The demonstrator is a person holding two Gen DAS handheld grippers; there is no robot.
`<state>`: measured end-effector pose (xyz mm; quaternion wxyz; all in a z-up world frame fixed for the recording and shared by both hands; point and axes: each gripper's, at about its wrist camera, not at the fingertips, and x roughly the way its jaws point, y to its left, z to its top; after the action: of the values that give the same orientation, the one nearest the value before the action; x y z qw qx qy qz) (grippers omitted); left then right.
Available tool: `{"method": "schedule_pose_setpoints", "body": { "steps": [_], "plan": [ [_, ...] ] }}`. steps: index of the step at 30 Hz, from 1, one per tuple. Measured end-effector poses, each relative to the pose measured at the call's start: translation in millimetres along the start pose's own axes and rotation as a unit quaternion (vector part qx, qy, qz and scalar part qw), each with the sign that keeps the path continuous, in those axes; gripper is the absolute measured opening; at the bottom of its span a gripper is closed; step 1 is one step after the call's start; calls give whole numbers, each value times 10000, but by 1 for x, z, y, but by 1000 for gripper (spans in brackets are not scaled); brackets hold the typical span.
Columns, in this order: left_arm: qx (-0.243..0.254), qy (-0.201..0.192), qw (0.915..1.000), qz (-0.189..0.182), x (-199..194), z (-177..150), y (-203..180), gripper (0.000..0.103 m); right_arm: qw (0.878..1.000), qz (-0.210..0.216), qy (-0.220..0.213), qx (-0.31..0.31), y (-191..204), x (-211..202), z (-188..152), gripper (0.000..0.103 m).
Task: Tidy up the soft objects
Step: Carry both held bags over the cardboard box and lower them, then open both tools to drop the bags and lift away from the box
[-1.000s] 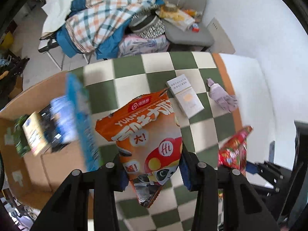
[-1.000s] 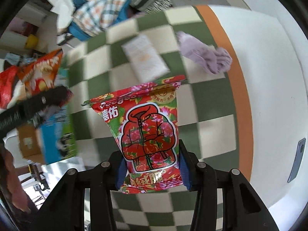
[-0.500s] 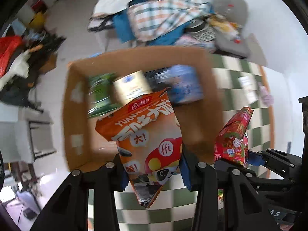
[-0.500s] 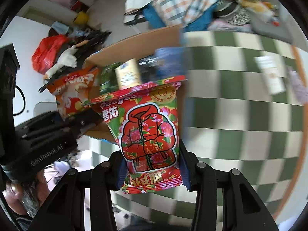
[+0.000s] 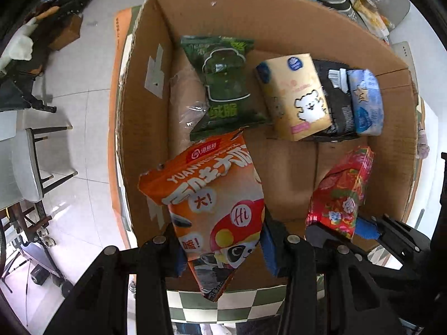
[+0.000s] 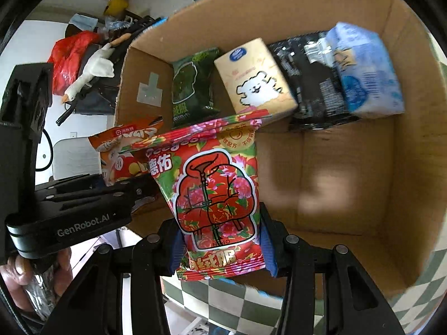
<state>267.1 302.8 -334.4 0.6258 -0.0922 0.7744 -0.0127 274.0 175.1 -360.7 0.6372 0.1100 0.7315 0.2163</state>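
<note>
The left gripper [image 5: 220, 247] is clamped on the lower part of an orange snack bag with a panda print [image 5: 212, 201], holding it above the near-left part of the open brown cardboard box [image 5: 279, 19]. Beside it, the right gripper [image 6: 222, 247] is closed on a red floral-printed packet [image 6: 215, 192], also over the box. On the box floor along the far wall lie a dark green packet [image 5: 223, 83], a cream tissue pack with a white bear [image 5: 296, 97], a black pouch [image 5: 336, 103] and a pale blue pack [image 5: 366, 100], side by side.
</note>
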Motion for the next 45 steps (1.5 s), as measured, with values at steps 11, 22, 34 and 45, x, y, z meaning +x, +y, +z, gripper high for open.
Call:
{"method": "schedule_pose_setpoints", "body": {
  "steps": [11,22,34,45],
  "plan": [
    [-218,231,9995,-39,0,7,3,49,9999,96,6,-69,5,16,14,67],
    [-233,-310,9992,-46,-29,-19,-2,71,9996,-215,-136,-100,-4,-10,4,76],
    [-481,-1284,9905,96,-59,-71,-17,71,9929,-1078,-453,-217,-27,-61,-30,76],
    [-374,-2134,9750,504,-96,-115,-47,96,9824,-1538,-975,-414,-32,-119,-76,78]
  ]
}}
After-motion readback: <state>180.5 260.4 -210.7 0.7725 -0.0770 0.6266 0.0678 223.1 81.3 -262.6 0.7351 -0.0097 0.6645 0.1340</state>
